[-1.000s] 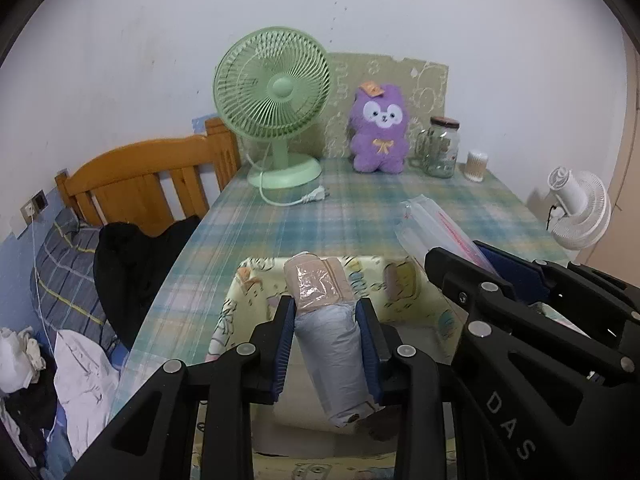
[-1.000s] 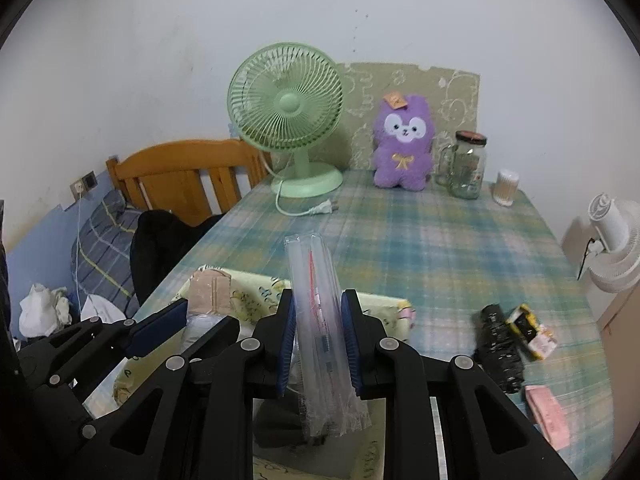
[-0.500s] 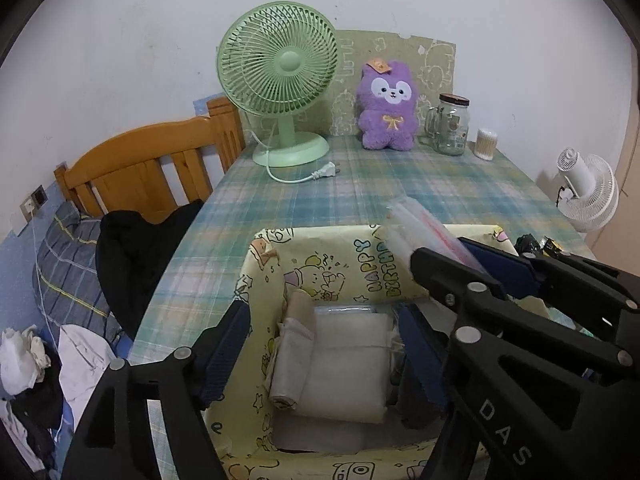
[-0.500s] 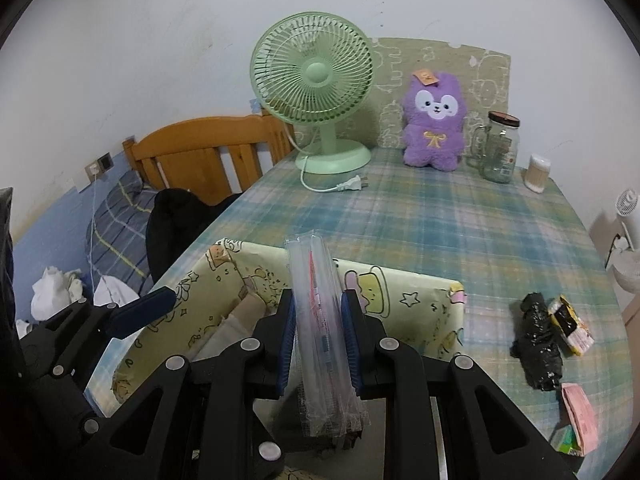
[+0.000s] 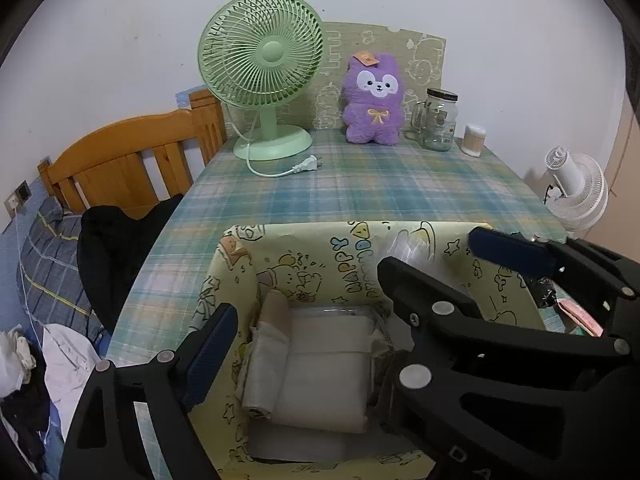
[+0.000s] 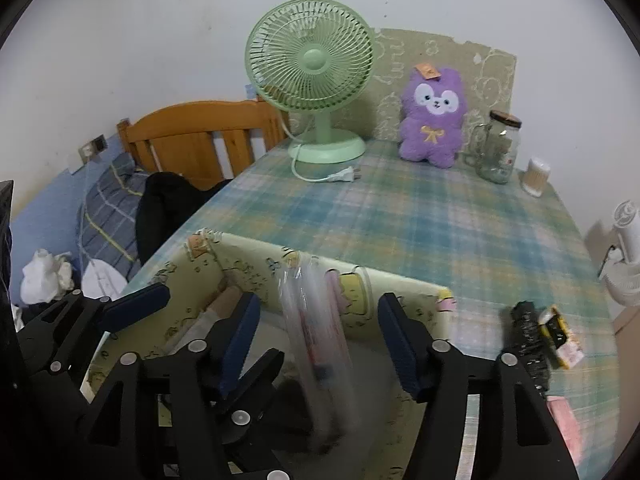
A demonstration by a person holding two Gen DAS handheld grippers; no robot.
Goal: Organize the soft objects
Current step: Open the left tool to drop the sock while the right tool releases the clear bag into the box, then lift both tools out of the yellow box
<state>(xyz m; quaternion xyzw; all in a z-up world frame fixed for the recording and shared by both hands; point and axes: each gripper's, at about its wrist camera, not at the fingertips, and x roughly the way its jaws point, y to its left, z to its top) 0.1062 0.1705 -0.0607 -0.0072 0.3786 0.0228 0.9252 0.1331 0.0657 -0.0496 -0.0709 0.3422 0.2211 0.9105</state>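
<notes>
A yellow cartoon-print box [image 5: 352, 256] stands open at the near end of the plaid table; it also shows in the right wrist view [image 6: 400, 284]. Inside lie a white folded pack [image 5: 324, 364] and a beige roll [image 5: 272, 312] against its left side. My left gripper [image 5: 304, 344] is open and empty above the box. My right gripper [image 6: 316, 340] is open; a clear plastic-wrapped pack [image 6: 316, 344] stands blurred between its jaws, free of both pads, over the box. The right gripper crosses the left wrist view [image 5: 500, 320].
A green fan [image 5: 262, 60], purple plush toy [image 5: 374, 100], glass jar [image 5: 438, 120] and swab pot [image 5: 474, 140] stand at the table's far edge. A black bundle [image 6: 528, 332], yellow packet [image 6: 560, 332] and pink pack [image 6: 568, 432] lie right of the box. A wooden bed frame [image 5: 132, 160] stands left.
My left gripper opened and dropped the grey-and-beige roll into the box. My right gripper, shut on the clear pack until half a second ago, has opened; the pack is blurred between the jaws.
</notes>
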